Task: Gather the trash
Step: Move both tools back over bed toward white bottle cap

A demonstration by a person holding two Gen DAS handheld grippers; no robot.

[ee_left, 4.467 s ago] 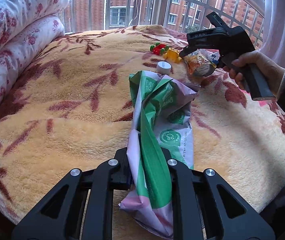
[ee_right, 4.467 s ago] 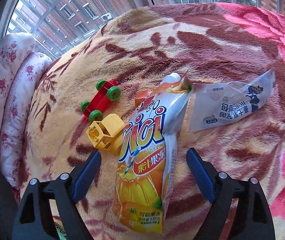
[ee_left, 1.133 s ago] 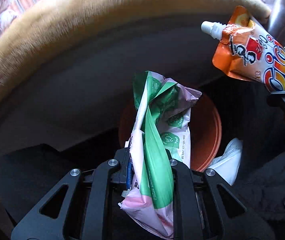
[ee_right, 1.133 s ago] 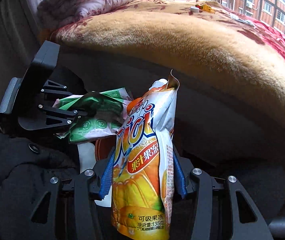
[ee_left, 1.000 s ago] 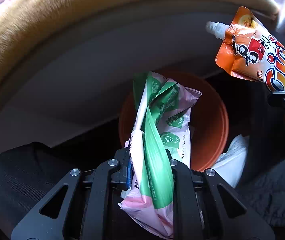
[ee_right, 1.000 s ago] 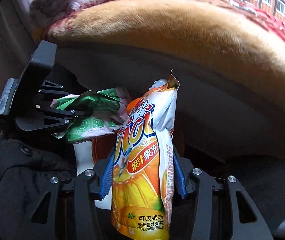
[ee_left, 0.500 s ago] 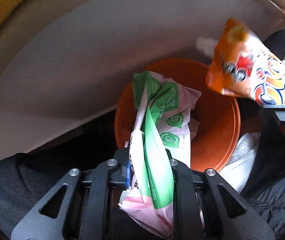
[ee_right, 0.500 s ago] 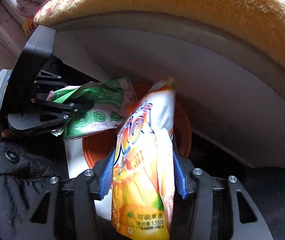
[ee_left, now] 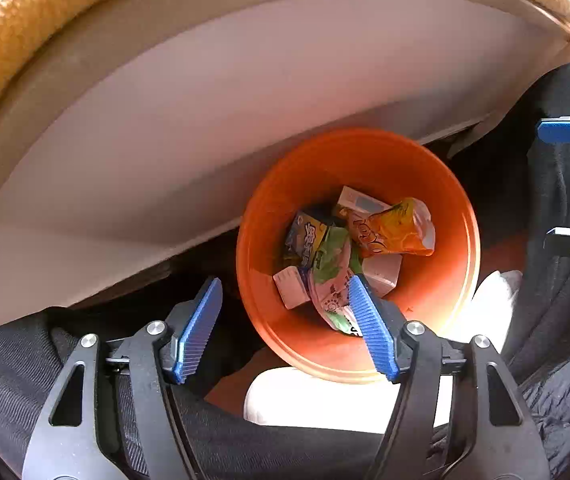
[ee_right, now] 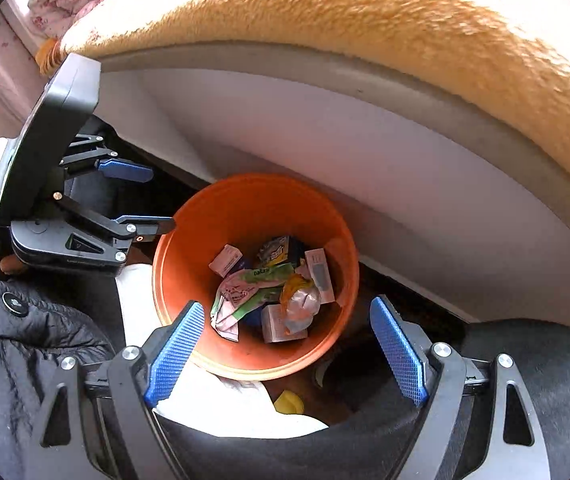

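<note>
Both grippers point down over the orange bin (ee_left: 451,216), which stands by the bed's pale side, low and right of centre in the left wrist view. The left gripper (ee_left: 285,330) and right gripper (ee_right: 285,354) have jaws opening wide — nothing between them. The green wrapper (ee_left: 331,262) and orange pouch (ee_left: 389,232) lie inside the bin among small cartons.

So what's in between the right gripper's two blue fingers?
Nothing is held. In the right wrist view, the opening right gripper frames the orange bin below, with wrappers inside.
</note>
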